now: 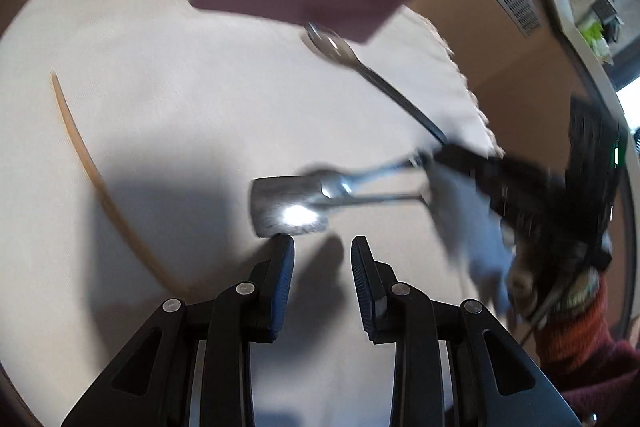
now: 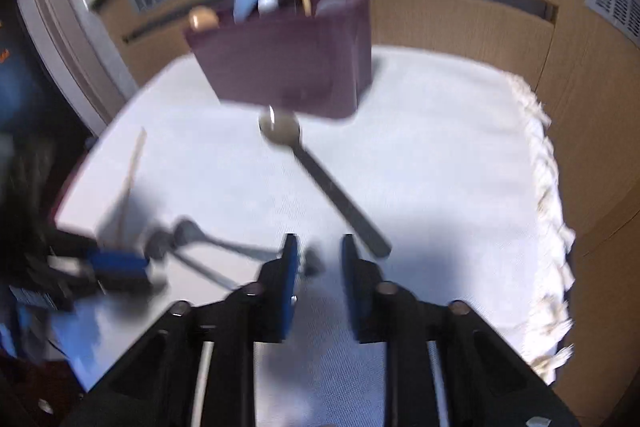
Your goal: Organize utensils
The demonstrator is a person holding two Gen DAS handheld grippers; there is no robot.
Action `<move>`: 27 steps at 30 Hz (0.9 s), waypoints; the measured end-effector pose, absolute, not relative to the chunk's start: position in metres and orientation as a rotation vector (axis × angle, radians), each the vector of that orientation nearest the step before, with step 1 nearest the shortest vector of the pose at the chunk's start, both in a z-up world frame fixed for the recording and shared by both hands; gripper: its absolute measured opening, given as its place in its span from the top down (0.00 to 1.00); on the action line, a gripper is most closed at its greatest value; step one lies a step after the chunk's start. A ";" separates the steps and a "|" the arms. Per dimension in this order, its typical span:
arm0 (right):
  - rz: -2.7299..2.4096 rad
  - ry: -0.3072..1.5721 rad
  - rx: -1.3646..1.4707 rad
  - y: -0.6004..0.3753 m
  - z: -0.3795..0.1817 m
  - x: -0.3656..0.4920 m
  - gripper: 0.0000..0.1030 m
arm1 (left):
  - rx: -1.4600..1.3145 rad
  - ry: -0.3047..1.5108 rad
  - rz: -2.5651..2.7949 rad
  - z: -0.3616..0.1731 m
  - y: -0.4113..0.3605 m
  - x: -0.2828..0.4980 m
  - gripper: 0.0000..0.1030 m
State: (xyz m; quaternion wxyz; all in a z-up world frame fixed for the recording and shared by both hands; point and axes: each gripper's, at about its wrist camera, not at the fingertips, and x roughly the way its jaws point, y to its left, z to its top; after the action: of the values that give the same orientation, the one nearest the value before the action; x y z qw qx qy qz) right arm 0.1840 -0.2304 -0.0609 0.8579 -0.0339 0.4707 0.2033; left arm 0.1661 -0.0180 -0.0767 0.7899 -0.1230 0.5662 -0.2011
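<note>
With several utensils already upright in the far maroon holder (image 2: 280, 67), a spoon (image 2: 320, 179), smaller spoons (image 1: 340, 187) and chopstick (image 1: 92, 171) still lie on the cloth (image 1: 168, 99), both grippers, left (image 1: 323, 247) and right (image 2: 319, 255), hovering parted and empty.

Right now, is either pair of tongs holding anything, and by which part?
Left tongs hold nothing. Right tongs straddle a utensil at its handle end; blur hides any grip.

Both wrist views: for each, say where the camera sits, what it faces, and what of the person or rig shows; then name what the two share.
Left wrist: behind the left gripper, looking down at the white cloth; a sleeve shows.
Right wrist: behind the right gripper, facing the purple holder.
Shared: holder, long spoon, chopstick.
</note>
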 end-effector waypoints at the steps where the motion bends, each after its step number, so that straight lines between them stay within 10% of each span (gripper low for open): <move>1: 0.426 0.999 -0.081 -0.227 -0.066 0.183 0.85 | -0.252 1.206 -0.412 -0.076 -0.018 0.172 0.70; 15: 0.731 1.015 -0.115 -0.168 -0.059 0.132 0.83 | -0.207 1.127 -0.292 -0.060 -0.005 0.209 0.65; 27: 0.619 0.942 -0.357 -0.179 -0.069 0.261 0.73 | -0.290 1.153 -0.260 -0.068 -0.003 0.142 0.57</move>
State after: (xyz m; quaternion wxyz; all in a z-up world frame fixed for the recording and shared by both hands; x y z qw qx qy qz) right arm 0.2611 -0.1788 -0.0689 0.8302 -0.1681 0.4442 0.2918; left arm 0.1415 -0.0035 -0.0681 0.8206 -0.1365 0.5414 -0.1219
